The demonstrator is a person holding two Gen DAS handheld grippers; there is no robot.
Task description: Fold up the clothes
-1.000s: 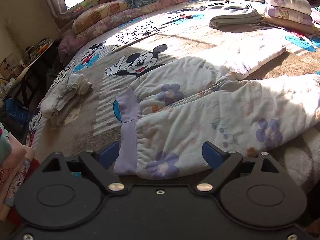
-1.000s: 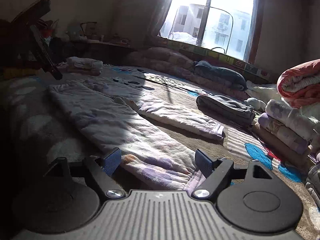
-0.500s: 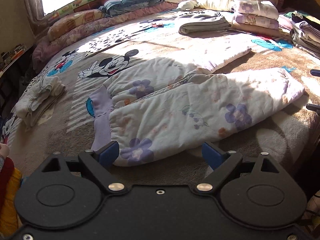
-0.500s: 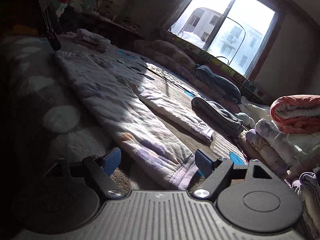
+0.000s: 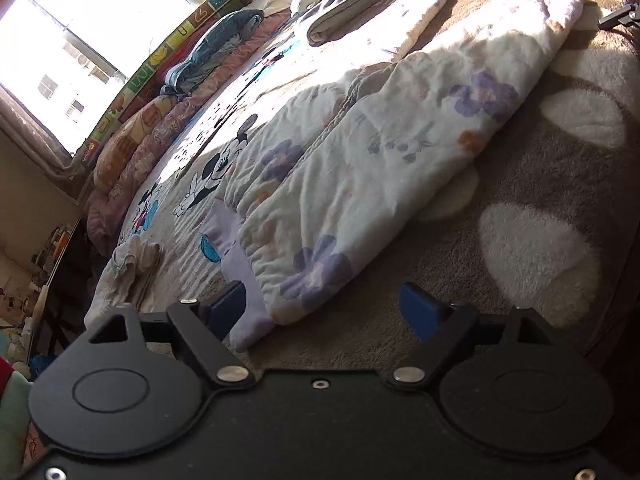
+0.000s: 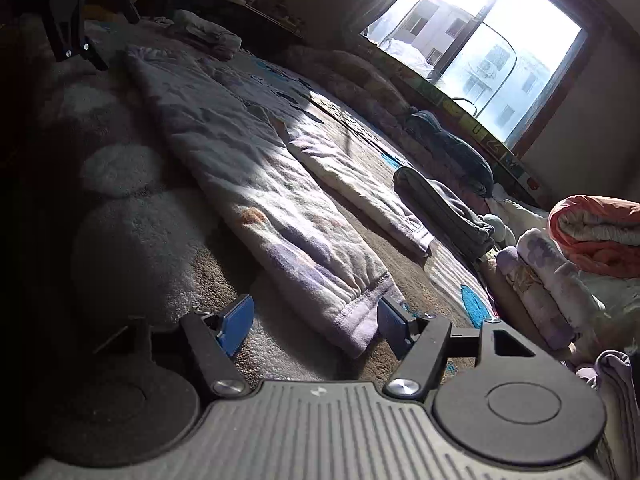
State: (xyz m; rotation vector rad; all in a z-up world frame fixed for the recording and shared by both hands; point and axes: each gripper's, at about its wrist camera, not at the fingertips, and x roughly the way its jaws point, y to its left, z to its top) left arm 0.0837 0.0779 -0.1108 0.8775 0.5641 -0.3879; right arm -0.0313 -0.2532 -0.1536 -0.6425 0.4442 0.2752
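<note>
A pair of floral pyjama trousers [image 5: 384,160] is lying spread flat across the bed [image 5: 540,208], on its cartoon-print blanket. The left hand-held gripper [image 5: 324,308] is hovering low at the lilac waistband [image 5: 236,276], jaws standing wide apart and gripping nothing; its left finger is just beside the band. The right hand-held gripper [image 6: 316,322] is sitting at the opposite end, jaws likewise spread, with a lilac leg cuff [image 6: 360,320] lying between its blue pads [image 6: 236,324], not clamped. Folded clothes [image 6: 544,280] are stacked at the bed's far side, near a grey folded garment [image 6: 444,208]. Sunlight is coming through the window [image 6: 480,40].
</note>
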